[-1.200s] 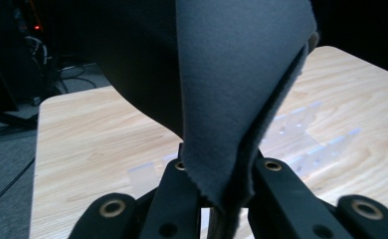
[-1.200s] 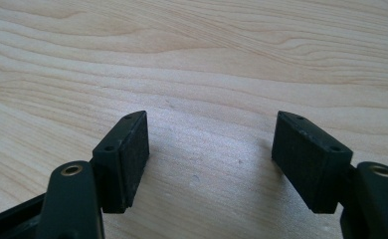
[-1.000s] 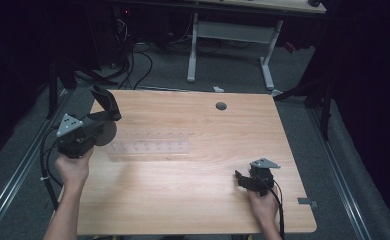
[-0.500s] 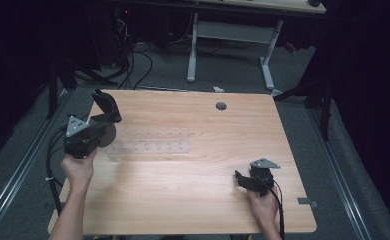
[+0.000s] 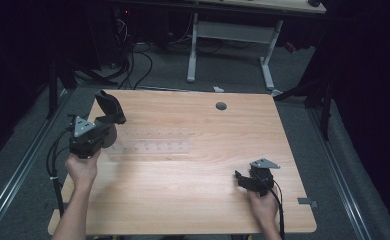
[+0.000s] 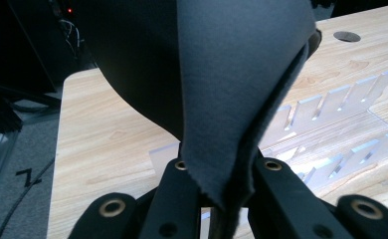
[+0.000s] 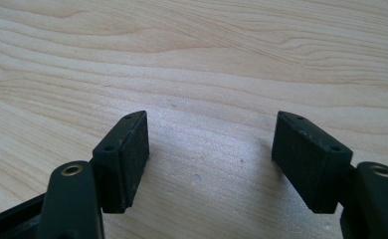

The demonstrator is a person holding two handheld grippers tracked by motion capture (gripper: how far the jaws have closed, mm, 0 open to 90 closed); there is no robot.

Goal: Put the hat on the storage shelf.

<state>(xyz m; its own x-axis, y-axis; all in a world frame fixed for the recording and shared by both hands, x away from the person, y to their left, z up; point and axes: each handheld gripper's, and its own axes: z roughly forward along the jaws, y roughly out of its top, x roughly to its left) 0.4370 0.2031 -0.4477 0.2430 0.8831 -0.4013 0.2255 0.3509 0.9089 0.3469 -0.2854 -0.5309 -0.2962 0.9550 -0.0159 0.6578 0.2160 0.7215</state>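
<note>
The left tongs (image 5: pixel 100 131) are clamped on a dark grey cloth (image 6: pixel 232 84), held up over the bench's (image 5: pixel 193 200) left edge, just beside a clear slotted organiser (image 5: pixel 153 146). To do this step well, the person should lower the cloth slowly over 1 slot and release only once it sits between the dividers. The organiser's compartments look empty. The right tongs (image 7: pixel 209 159) rest wide apart, holding nothing.

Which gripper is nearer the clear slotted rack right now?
Left. The left gripper, shut on a dark cloth, sits at the clear slotted rack's left end; the right gripper rests open near the table's right front.
</note>
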